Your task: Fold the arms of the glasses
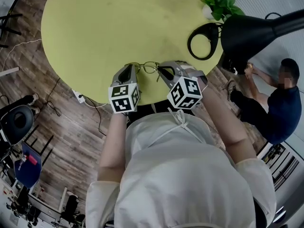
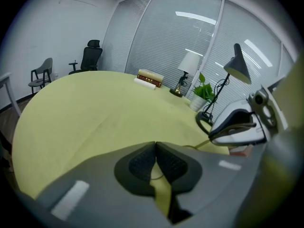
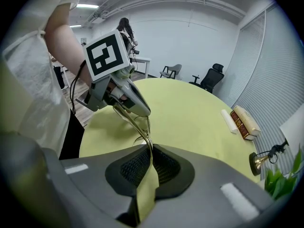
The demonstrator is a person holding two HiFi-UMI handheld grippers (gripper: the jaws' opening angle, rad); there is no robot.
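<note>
One pair of glasses (image 1: 148, 68), over the 6 o'clock edge of the table (image 1: 95, 32), long axis 9-to-3: we hold both ends, left gripper (image 1: 130, 69) pinched on the 9 o'clock end, right gripper (image 1: 165, 71) pinched on the 3 o'clock end, neither nearer.

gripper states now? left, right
left gripper: closed on the glasses.
right gripper: closed on the glasses too, thin frame wire pinched between its pads.

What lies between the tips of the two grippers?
The glasses: their thin wire frame runs from the left gripper to the right gripper, both shut on it. The head view shows this best.
</note>
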